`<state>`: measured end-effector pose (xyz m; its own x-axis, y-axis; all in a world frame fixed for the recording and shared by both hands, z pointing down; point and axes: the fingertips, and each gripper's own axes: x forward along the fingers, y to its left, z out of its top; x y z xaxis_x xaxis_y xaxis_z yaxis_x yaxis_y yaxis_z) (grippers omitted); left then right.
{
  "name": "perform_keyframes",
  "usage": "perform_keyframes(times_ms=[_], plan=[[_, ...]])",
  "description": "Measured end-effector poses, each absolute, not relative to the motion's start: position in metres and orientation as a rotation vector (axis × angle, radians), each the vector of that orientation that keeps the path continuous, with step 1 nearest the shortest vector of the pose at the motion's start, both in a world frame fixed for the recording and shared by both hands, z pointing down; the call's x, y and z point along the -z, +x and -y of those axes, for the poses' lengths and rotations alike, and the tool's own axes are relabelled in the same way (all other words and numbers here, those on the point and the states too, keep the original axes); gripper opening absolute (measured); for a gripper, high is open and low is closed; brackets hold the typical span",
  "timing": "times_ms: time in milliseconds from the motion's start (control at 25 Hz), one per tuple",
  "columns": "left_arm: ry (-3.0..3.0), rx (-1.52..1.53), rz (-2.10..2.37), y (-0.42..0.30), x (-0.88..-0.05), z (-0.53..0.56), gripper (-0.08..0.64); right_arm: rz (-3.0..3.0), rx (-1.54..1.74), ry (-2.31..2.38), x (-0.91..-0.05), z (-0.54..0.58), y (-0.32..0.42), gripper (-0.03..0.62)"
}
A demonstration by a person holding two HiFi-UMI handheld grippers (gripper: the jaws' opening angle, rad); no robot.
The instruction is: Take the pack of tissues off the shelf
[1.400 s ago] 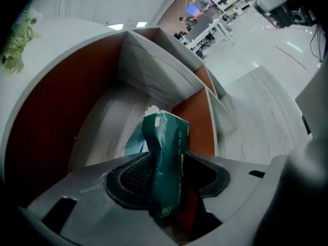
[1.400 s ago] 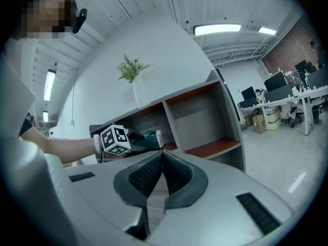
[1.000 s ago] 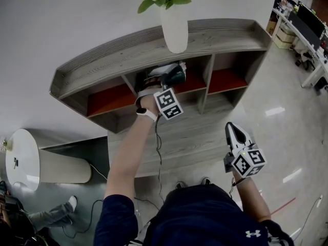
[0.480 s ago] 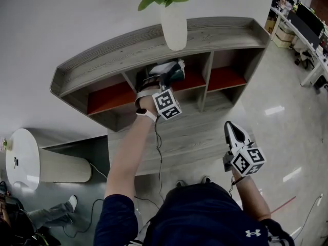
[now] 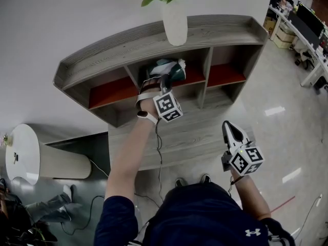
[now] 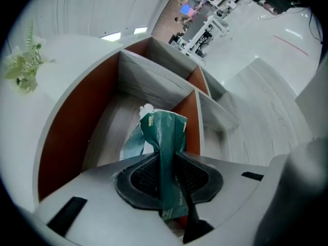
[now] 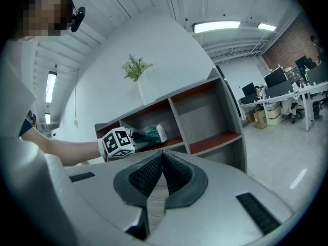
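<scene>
Since a second ago the left gripper [image 5: 165,76] has drawn slightly back from the shelf [image 5: 113,53], and its fingers have just been closing. The left gripper view shows them now pressed on the crumpled green wrapper of the pack of tissues [image 6: 163,132], which is squeezed narrow between the pads [image 6: 146,174]. The pack [image 5: 171,67] is still inside the middle compartment of the upper row, below the white vase [image 5: 174,23] that stands on the shelf's top. Whether its far end still rests on the compartment floor I cannot tell.

Off to the right, the right gripper [image 5: 230,131] hangs low and well apart from the shelf. Its fingers are together with nothing between them, and it seems to have no part in this step.

So the grasp looks done. What is left, by my reading, is pulling the pack out past the compartment's front edge and clear of the shelf.
</scene>
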<state>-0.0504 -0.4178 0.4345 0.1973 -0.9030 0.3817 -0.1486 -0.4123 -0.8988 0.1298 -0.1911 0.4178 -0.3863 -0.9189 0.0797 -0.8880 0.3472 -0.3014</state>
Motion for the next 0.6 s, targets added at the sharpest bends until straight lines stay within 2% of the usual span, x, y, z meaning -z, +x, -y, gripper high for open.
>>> perform_keyframes(times_ms=[600], plan=[[-1.698, 1.069, -1.025, -0.039, -0.404, 0.315, 0.098, -2.539, 0.538, -1.622, -0.437, 0.173, 0.116, 0.012]])
